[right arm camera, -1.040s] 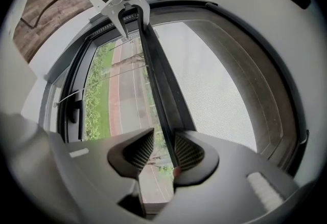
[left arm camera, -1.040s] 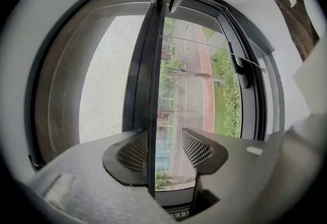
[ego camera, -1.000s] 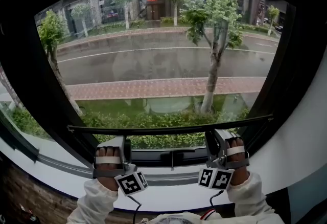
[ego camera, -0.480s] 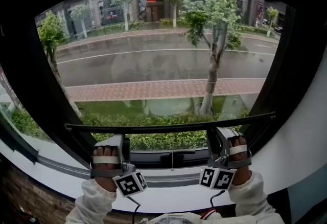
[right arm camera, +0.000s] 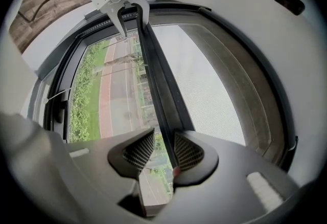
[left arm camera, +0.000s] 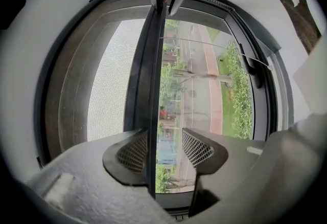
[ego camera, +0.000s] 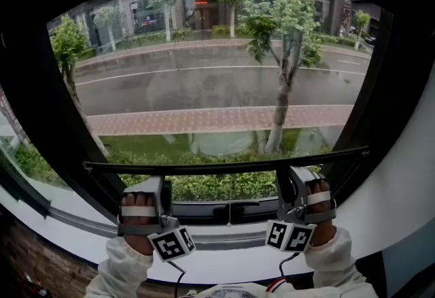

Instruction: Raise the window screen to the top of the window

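Window screen (ego camera: pixel 224 86): mesh over most of the pane; bottom bar (ego camera: pixel 224 168) low at 6 o'clock, just clear of the lower frame; nearly the whole lift left, by judgement.
Left gripper (left arm camera: pixel 163 142): at 7 o'clock in the head view; jaws wide apart, straddling the bar; bar beside one pad, daylight at the other; nothing clamped.
Right gripper (right arm camera: pixel 158 149): at 5 o'clock; jaws narrower but parted; bar between them against one pad, a sliver of gap at the other; not pinched either.
Risk, slip: bar only cradled, so likely to slide out of the jaws if either hand tips or draws back toward the sill.
Risk, skew: uneven lifting at the two ends likely to cock the bar and jam it in the side tracks.
Risk, snag: thin pull cord (ego camera: pixel 229 211) dangling mid-bar, free to catch.
Surface: white window sill (ego camera: pixel 224 259) under the hands; white sleeves (ego camera: pixel 126 266) at 6 o'clock.
Room: dark window frame (ego camera: pixel 41 120) round the pane; brown textured patch (ego camera: pixel 27 256) at 8 o'clock, floor or wall unclear.
Outside: hedge (ego camera: pixel 217 184), brick pavement (ego camera: pixel 204 118), wet road (ego camera: pixel 217 79), trees (ego camera: pixel 285 24), buildings (ego camera: pixel 204 4) at 12 o'clock.
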Tool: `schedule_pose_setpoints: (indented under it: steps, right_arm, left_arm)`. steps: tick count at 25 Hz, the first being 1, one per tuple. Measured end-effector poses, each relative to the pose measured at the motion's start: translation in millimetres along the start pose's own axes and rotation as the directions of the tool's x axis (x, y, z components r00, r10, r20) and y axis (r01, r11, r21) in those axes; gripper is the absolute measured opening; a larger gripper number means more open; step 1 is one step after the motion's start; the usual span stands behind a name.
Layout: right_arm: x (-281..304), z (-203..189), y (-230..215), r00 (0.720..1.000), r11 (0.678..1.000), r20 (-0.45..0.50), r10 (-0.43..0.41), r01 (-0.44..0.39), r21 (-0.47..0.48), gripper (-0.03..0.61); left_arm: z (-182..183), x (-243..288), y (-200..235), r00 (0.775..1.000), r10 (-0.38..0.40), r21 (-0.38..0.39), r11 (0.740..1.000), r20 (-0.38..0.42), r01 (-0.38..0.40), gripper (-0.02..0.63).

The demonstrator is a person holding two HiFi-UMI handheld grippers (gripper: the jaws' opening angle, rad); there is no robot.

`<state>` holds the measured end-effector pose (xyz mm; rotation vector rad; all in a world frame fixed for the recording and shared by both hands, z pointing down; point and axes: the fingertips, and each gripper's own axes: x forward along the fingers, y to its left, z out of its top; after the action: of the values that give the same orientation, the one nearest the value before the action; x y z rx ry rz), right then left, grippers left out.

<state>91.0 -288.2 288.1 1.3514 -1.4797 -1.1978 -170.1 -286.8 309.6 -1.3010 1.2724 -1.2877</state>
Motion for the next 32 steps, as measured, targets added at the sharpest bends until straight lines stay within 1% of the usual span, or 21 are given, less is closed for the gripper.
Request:
schedule_pose_setpoints:
  steps: [16, 27, 32]
  right_arm:
    - [0.7, -1.1, -0.3, 0.995, 0.995, 0.024, -0.099, 0.099, 0.013, 0.123]
    - [0.7, -1.5, -0.9, 0.990, 0.990, 0.028, -0.138, 0.138, 0.022, 0.121]
    - [0.5, -1.3, -1.0, 0.988, 0.988, 0.031, -0.153, 0.153, 0.022, 0.117]
  left_arm:
    - [0.7, 2.2, 1.4, 0.996, 0.086, 0.009, 0.996, 0.009, -0.086, 0.204]
    - [0.9, 2.0, 3.5, 0.992, 0.129, 0.003, 0.992, 0.016, -0.129, 0.204]
    - [0.7, 2.2, 3.6, 0.991, 0.136, 0.002, 0.991, 0.018, -0.136, 0.204]
